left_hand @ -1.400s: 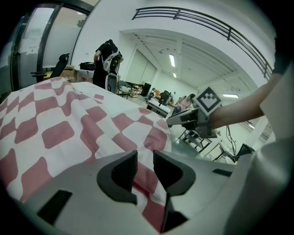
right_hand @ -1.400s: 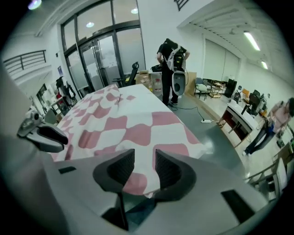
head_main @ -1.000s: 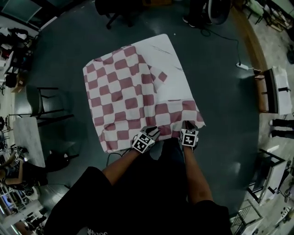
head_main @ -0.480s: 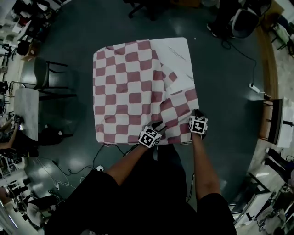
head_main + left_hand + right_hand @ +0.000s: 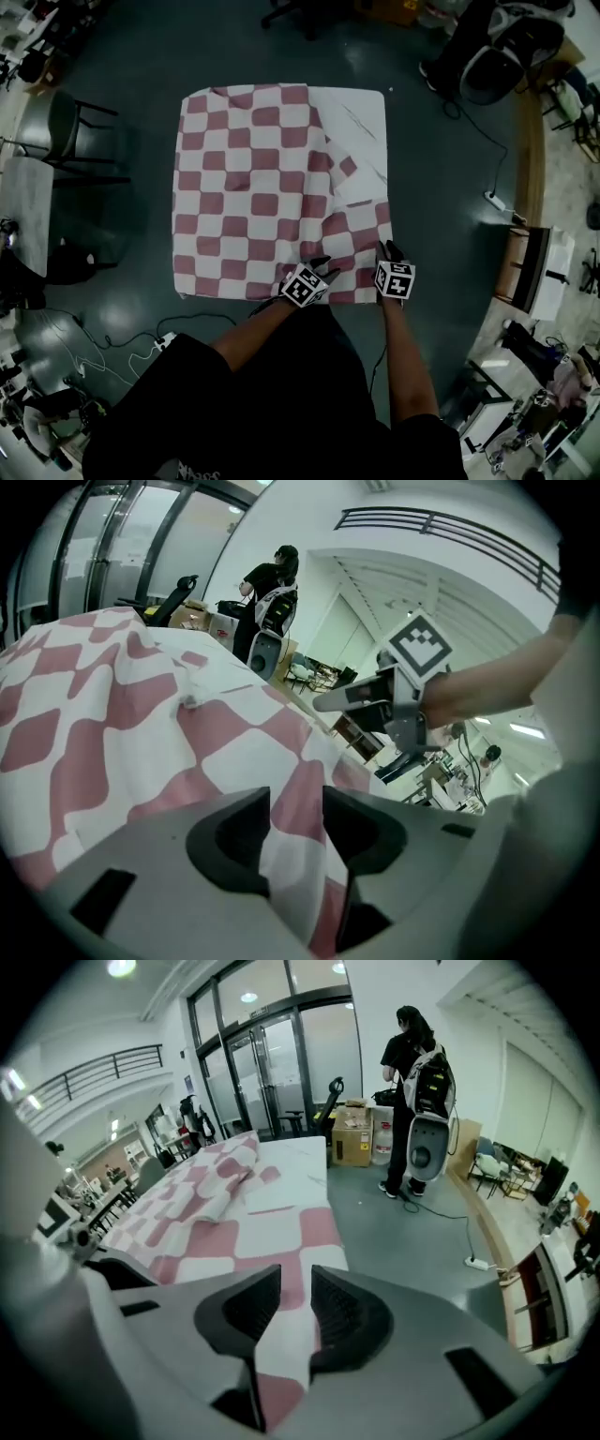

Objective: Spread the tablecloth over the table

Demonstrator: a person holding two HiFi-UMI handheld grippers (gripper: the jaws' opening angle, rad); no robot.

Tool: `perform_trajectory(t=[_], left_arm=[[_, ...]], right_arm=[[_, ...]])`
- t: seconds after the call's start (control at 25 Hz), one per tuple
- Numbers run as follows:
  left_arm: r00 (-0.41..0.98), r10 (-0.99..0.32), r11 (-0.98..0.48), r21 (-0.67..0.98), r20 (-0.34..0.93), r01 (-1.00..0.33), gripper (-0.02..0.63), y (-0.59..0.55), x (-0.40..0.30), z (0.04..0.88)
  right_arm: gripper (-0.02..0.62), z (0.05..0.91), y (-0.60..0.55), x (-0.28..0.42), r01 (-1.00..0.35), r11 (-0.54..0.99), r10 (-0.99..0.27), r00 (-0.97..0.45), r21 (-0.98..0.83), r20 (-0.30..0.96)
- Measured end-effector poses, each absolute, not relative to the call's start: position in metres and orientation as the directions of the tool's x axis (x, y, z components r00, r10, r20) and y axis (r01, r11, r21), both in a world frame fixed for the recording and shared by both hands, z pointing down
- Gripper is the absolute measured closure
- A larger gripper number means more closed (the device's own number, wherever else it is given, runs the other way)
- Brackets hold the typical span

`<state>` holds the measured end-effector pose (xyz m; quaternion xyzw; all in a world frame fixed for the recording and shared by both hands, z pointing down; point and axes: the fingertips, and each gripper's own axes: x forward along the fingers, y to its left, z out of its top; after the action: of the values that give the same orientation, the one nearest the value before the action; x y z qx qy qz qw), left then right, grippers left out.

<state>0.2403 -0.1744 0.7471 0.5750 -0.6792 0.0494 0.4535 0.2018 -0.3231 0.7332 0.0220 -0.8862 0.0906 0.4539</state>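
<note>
Leaning over the near edge of the table (image 5: pixel 367 112), with both bare forearms stretched forward and down, side by side and close together. Holding the left gripper (image 5: pixel 317 269) rolled a little inward, its marker cube tilted toward the middle, and the right gripper (image 5: pixel 387 253) just beside it, cube facing up. Pointing both steeply down at the near hem of the red-and-white checked tablecloth (image 5: pixel 253 187). Have just been opening the left jaws: now a moderate gap, with a fold of cloth running loosely through it. Have just been opening the right jaws too: a narrower gap, with the hem lying between the pads and no visible pinch. Spread flat over most of the tabletop, reaching the near and left edges, but rumpled and folded back along the right side, with a white strip of table left bare at the far right.
</note>
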Motion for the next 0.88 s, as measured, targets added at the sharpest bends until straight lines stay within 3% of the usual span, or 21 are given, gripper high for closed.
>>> perform_trajectory(t=[0.16, 0.24, 0.28, 0.36, 0.44, 0.68, 0.88], left_arm=[[0.059, -0.723, 0.348, 0.436, 0.689, -0.830, 0.433, -0.175, 0.240, 0.758], [0.056, -0.715, 0.351, 0.426, 0.697, -0.834, 0.433, -0.178, 0.240, 0.761], [0.057, -0.718, 0.348, 0.428, 0.694, -0.834, 0.431, -0.182, 0.238, 0.762], [0.065, -0.726, 0.343, 0.442, 0.685, -0.829, 0.428, -0.195, 0.239, 0.763], [0.041, -0.717, 0.371, 0.431, 0.695, -0.822, 0.414, -0.204, 0.239, 0.765], [-0.194, -0.667, 0.581, 0.338, 0.720, -0.740, 0.405, -0.219, 0.219, 0.762], [-0.374, -0.584, 0.749, 0.301, 0.721, -0.590, 0.405, -0.230, 0.207, 0.747]], right_arm=[[0.474, 0.755, -0.267, 0.219, 0.004, 0.980, 0.171, -0.522, -0.198, 0.836], [0.472, 0.768, -0.260, 0.224, 0.053, 0.987, 0.158, -0.491, -0.151, 0.857], [0.504, 0.772, -0.265, 0.227, 0.051, 0.992, 0.124, -0.487, -0.114, 0.865], [0.508, 0.777, -0.280, 0.234, -0.023, 0.997, 0.059, -0.482, -0.080, 0.874], [0.508, 0.778, -0.283, 0.242, -0.091, 0.986, 0.075, -0.494, -0.137, 0.867], [0.506, 0.749, -0.292, 0.226, 0.121, 0.936, 0.339, -0.557, -0.330, 0.758], [0.506, 0.712, -0.327, 0.186, 0.279, 0.901, 0.434, -0.586, -0.333, 0.684]])
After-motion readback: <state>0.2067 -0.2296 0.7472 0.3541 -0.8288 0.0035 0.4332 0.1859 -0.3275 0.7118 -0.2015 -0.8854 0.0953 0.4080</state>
